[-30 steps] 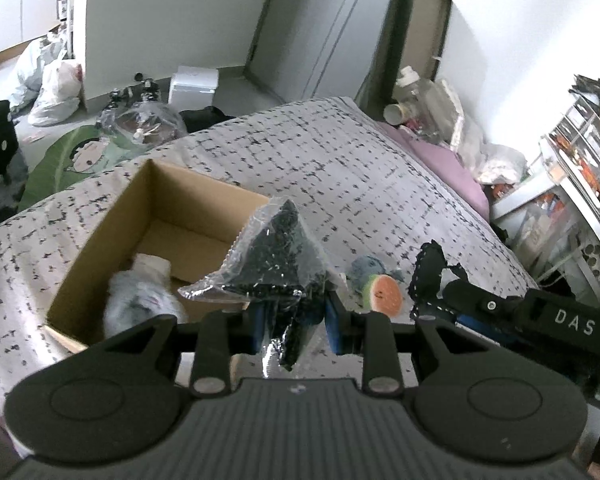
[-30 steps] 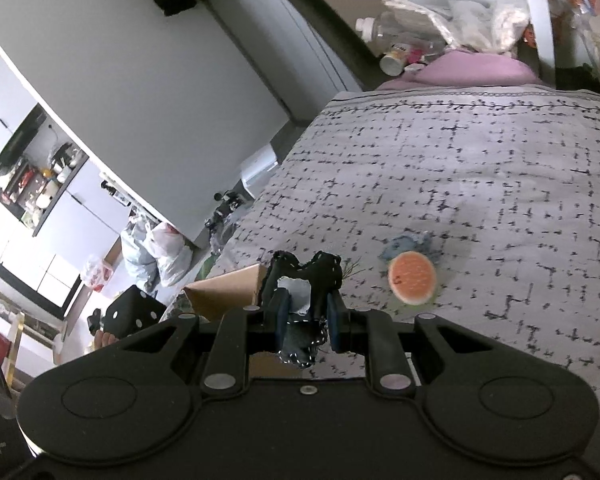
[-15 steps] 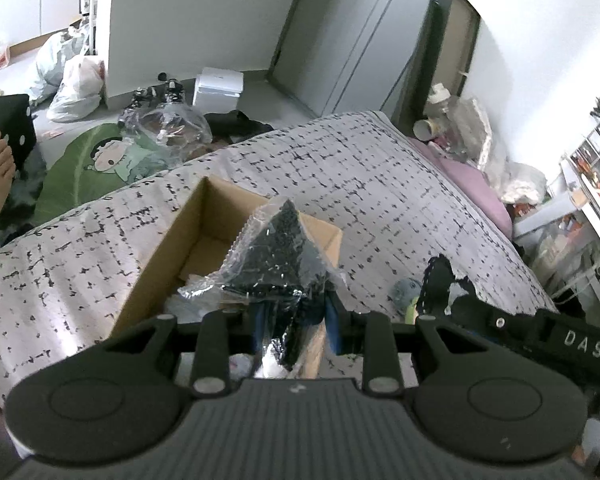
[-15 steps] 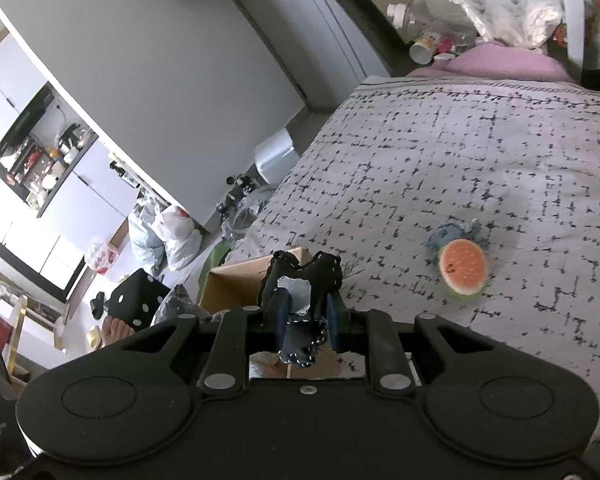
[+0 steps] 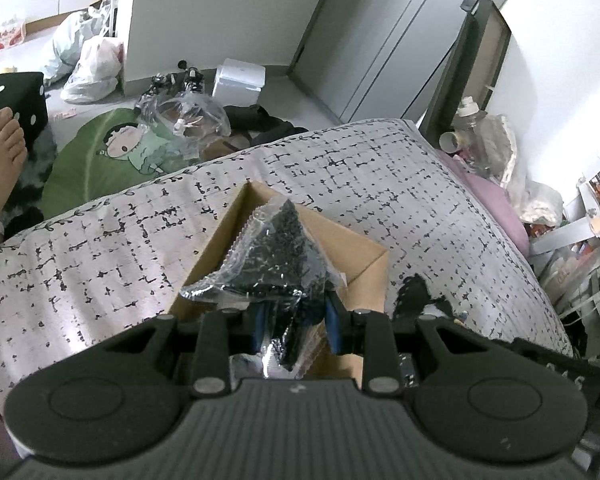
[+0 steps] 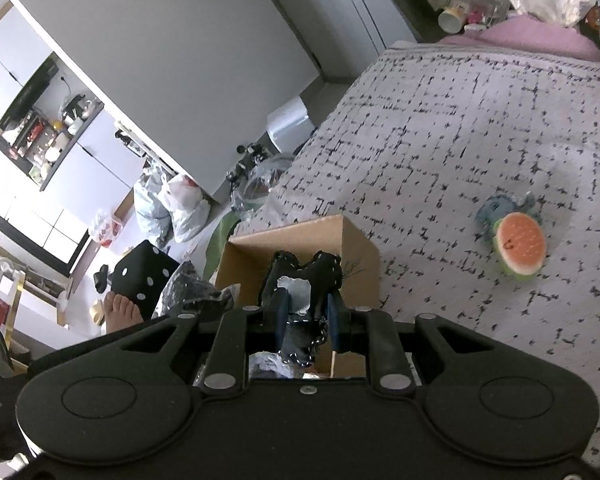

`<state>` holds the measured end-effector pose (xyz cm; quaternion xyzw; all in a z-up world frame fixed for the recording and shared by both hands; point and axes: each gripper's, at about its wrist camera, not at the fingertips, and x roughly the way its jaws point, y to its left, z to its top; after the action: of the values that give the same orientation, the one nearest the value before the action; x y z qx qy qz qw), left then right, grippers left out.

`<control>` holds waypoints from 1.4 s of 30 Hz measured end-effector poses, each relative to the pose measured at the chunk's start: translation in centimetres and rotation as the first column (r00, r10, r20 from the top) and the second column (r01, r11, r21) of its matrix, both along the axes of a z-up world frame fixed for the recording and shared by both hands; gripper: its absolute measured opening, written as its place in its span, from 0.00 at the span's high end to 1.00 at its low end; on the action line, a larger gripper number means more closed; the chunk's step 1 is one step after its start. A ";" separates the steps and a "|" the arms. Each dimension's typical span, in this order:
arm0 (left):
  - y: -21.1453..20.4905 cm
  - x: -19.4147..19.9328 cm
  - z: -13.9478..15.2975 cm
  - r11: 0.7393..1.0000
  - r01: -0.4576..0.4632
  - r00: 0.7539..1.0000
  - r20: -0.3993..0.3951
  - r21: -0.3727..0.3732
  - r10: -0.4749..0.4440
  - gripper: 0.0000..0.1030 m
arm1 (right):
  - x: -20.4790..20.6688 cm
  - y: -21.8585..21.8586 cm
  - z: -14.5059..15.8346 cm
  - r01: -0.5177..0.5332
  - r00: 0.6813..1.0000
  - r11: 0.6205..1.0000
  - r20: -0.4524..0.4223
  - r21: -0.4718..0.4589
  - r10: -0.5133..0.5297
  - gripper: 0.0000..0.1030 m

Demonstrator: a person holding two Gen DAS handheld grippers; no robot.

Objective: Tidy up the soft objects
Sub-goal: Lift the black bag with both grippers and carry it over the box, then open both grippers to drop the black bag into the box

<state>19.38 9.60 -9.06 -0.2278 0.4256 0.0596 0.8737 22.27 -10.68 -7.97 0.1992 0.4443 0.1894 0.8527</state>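
An open cardboard box (image 5: 364,256) (image 6: 360,240) sits on the patterned bedspread (image 5: 100,248). My left gripper (image 5: 296,320) is shut on a clear plastic bag of black soft stuff (image 5: 276,256), held over the box. My right gripper (image 6: 306,316) is shut on a black soft toy with white stitching (image 6: 320,272), also above the box; that toy (image 5: 416,296) shows at the right in the left wrist view. A watermelon-slice plush on a blue plush (image 6: 518,246) lies on the bed to the right of the box.
A purple pillow (image 6: 540,40) and bottles and bags clutter the bed's far end. On the floor left of the bed are a green cartoon mat (image 5: 112,156), plastic bags (image 5: 88,68), a black dotted cube (image 6: 148,276) and a person's bare foot (image 5: 0,148).
Both grippers have moved toward the box with their loads. The box now lies right under them, and the watermelon plush has slid off to the right.
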 end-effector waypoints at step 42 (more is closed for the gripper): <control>-1.4 2.1 -1.5 1.000 -0.002 0.999 -0.049 -0.009 0.001 0.31 | -0.2 -6.9 -2.6 0.109 0.991 0.994 -0.074 -0.016 -0.110 0.42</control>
<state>21.47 8.15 -10.61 -0.2306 0.4472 0.0639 0.8618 22.06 -17.57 -10.55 0.2251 0.4656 0.1318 0.8457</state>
